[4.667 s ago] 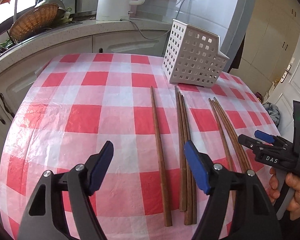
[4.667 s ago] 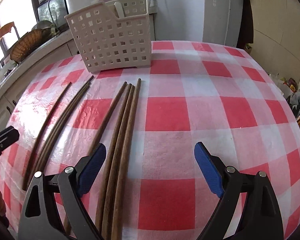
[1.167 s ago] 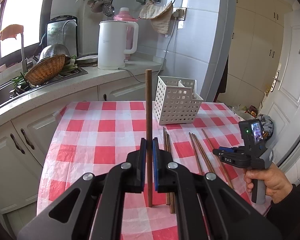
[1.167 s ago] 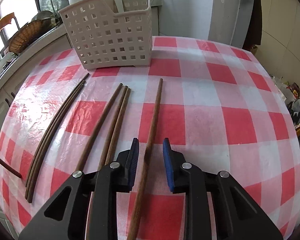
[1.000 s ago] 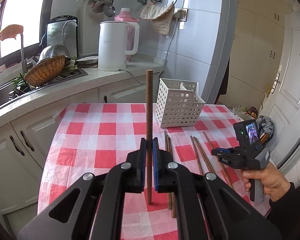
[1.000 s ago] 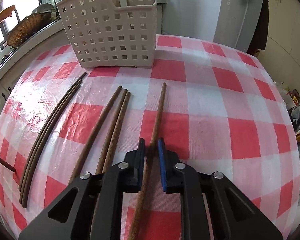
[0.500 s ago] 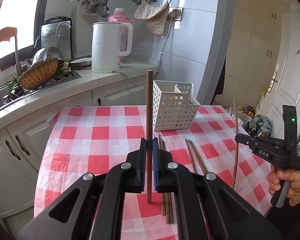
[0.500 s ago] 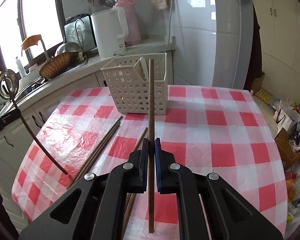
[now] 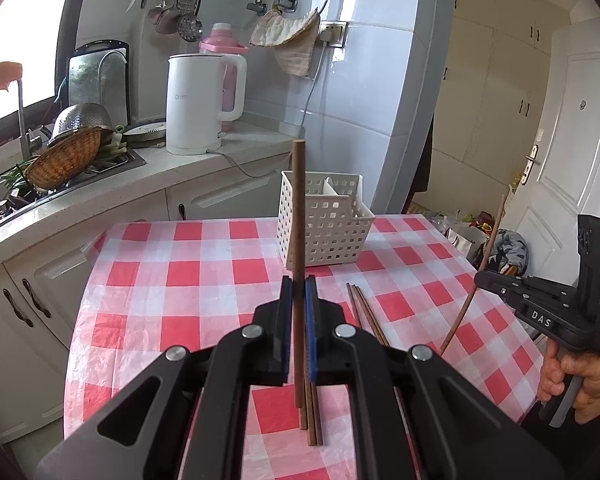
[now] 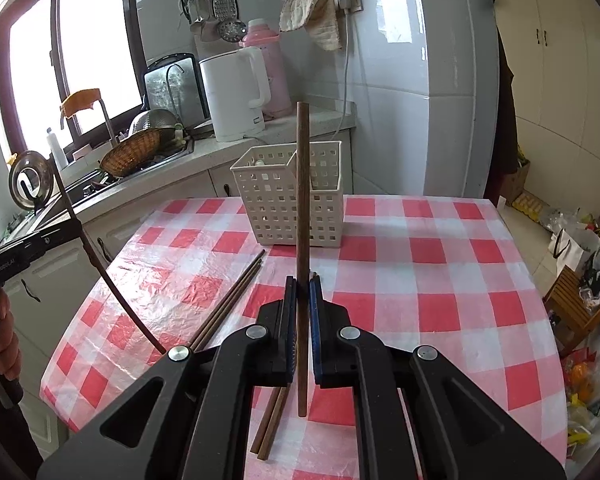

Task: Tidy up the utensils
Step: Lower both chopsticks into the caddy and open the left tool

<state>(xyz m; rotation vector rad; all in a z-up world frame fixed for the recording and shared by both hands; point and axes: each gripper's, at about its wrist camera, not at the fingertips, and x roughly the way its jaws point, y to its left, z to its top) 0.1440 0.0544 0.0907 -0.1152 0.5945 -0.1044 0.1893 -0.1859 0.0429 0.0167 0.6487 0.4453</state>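
Two chopsticks stand upright, one clamped in the left claw (image 9: 296,320), one in the right claw (image 10: 302,320) — ends free to drop into the white basket (image 9: 324,220) ahead; more lie on the desk (image 10: 400,280) below.

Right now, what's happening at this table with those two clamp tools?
A person is tidying chopsticks. The left gripper is shut on one chopstick, held upright above the checked tablecloth. The right gripper is shut on another chopstick, also lifted clear. More loose chopsticks lie on the cloth, and the white slotted basket stands beyond them.
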